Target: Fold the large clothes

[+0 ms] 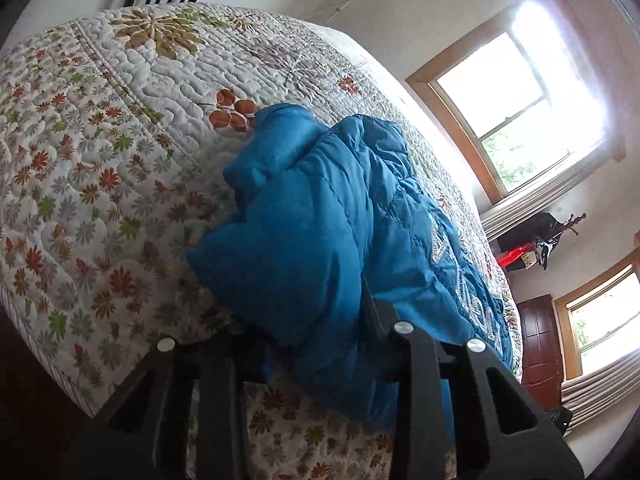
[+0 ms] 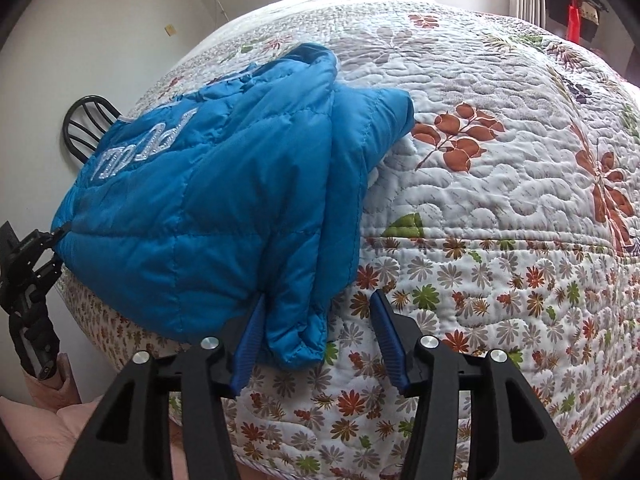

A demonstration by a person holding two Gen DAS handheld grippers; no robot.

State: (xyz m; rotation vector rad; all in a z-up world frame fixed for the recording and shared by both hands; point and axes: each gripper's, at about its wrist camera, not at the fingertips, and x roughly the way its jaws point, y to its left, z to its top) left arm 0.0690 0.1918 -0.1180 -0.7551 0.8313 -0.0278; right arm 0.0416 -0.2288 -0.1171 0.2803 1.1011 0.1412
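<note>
At the near edge of the floral quilted bedspread (image 2: 480, 208), the puffy blue quilted jacket (image 2: 208, 200) lies folded in a heap. I tilt my right gripper (image 2: 318, 330) steeply down at its hem, jaws partly apart: the left pad touches the fabric, the right pad stands clear. My left gripper (image 1: 320, 354), angled down, pinches the jacket's other corner narrowly.

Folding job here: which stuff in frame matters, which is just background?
In play:
- blue puffer jacket, lying on the bed
- left gripper, fabric bunched between its fingers
- right gripper, fingers apart around the jacket's hem corner
- floral quilt, the work surface

Background:
- windows
- dark chair back
- brown door
</note>
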